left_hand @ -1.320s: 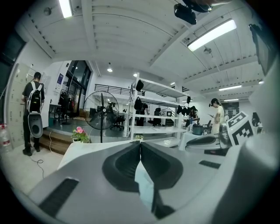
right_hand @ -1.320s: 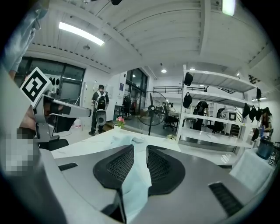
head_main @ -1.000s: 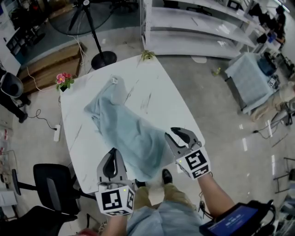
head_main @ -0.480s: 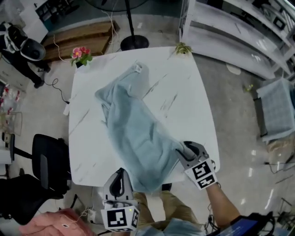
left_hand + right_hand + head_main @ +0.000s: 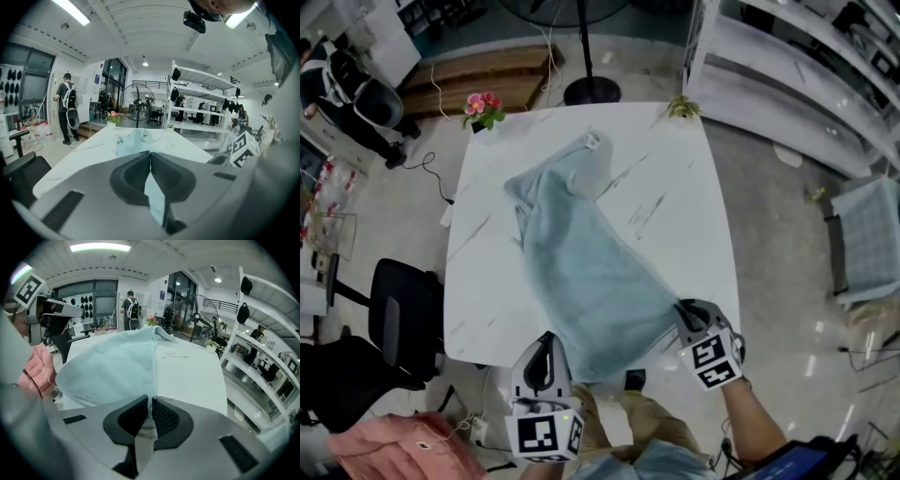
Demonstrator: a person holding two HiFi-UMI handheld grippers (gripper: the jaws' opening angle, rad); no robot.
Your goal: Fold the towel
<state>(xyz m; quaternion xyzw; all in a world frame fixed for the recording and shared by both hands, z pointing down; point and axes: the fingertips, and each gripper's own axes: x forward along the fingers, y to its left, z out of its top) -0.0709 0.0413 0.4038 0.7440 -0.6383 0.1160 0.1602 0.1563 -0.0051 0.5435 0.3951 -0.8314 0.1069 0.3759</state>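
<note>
Lower left: grips the near hem of the pale blue towel (image 5: 591, 281) with the left gripper (image 5: 543, 342), jaws pressed fully together. Centre: lies rumpled diagonally across the white table (image 5: 694, 206), reaching its bottom edge. Lower right: has just been closing the right gripper (image 5: 687, 314) on the towel's corner, fabric pinched between nearly met jaws.

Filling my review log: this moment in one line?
towel: rumpled on table | left gripper: shut on towel | right gripper: jaws just closed on towel
</note>
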